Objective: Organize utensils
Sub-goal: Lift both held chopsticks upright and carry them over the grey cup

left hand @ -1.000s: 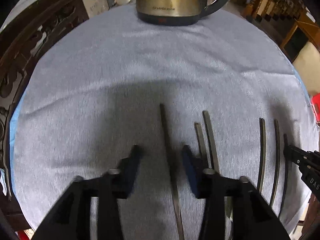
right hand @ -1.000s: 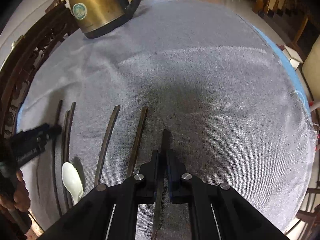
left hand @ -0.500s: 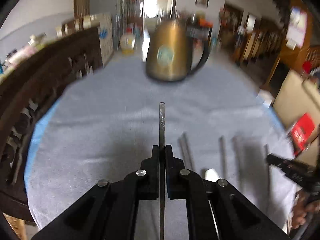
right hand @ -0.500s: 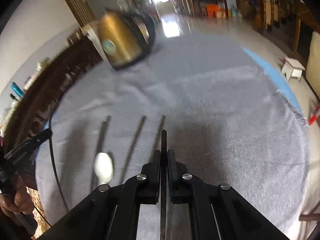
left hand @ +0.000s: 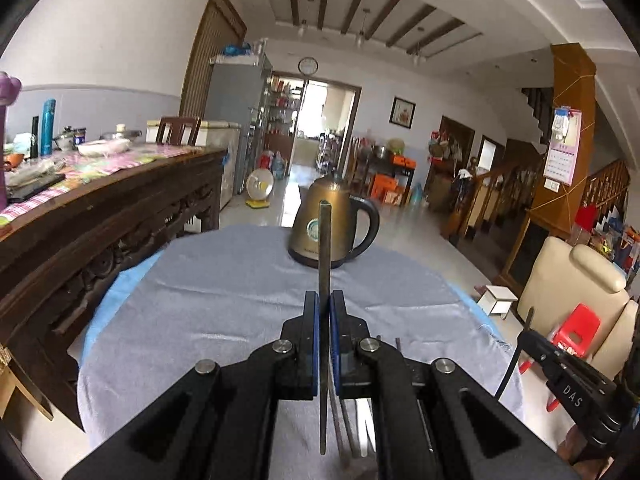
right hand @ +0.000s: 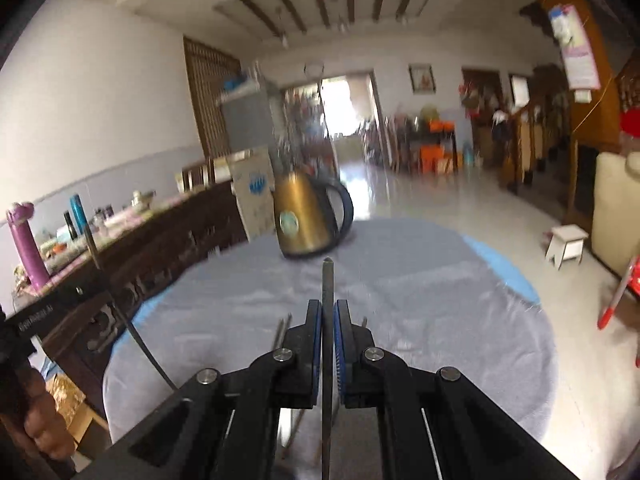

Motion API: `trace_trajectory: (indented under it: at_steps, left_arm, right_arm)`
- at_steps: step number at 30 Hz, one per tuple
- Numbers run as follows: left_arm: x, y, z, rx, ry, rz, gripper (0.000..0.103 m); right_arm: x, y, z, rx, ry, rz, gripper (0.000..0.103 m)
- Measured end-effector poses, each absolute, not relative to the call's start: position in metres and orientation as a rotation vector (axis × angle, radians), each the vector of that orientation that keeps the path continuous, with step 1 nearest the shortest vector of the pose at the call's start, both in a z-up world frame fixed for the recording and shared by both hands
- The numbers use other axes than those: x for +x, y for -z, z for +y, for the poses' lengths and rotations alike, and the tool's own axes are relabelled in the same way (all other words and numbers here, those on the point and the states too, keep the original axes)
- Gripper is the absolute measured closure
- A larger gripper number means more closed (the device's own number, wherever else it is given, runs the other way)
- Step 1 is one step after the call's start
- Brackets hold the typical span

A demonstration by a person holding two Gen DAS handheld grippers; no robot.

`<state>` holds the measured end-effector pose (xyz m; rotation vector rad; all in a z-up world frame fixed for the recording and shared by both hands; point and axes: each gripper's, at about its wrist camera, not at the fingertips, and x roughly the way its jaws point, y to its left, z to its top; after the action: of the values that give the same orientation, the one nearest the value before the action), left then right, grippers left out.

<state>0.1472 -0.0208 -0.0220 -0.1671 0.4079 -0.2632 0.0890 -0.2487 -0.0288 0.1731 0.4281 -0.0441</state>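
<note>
Grey cloth covers the round desk, one gold kettle at its far side. Left tongs clamp one dark chopstick; right tongs clamp a second chopstick. More lie below, count unclear.

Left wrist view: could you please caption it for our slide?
Left gripper shut on a chopstick, gold kettle beyond.

A round table under a grey cloth carries a brass-coloured kettle and dark chopsticks.
</note>
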Motion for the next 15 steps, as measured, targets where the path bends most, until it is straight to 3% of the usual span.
trace_trajectory:
  at_steps: [6, 15]
  left_arm:
    - [0.107, -0.014, -0.017, -0.219, 0.299, 0.349, 0.098]
    - [0.08, -0.048, -0.01, -0.309, 0.403, 0.298, 0.098]
  right_arm:
    - [0.045, -0.015, -0.234, 0.117, 0.084, 0.256, 0.096]
    - [-0.001, -0.063, -0.228, 0.273, -0.005, 0.027, 0.096]
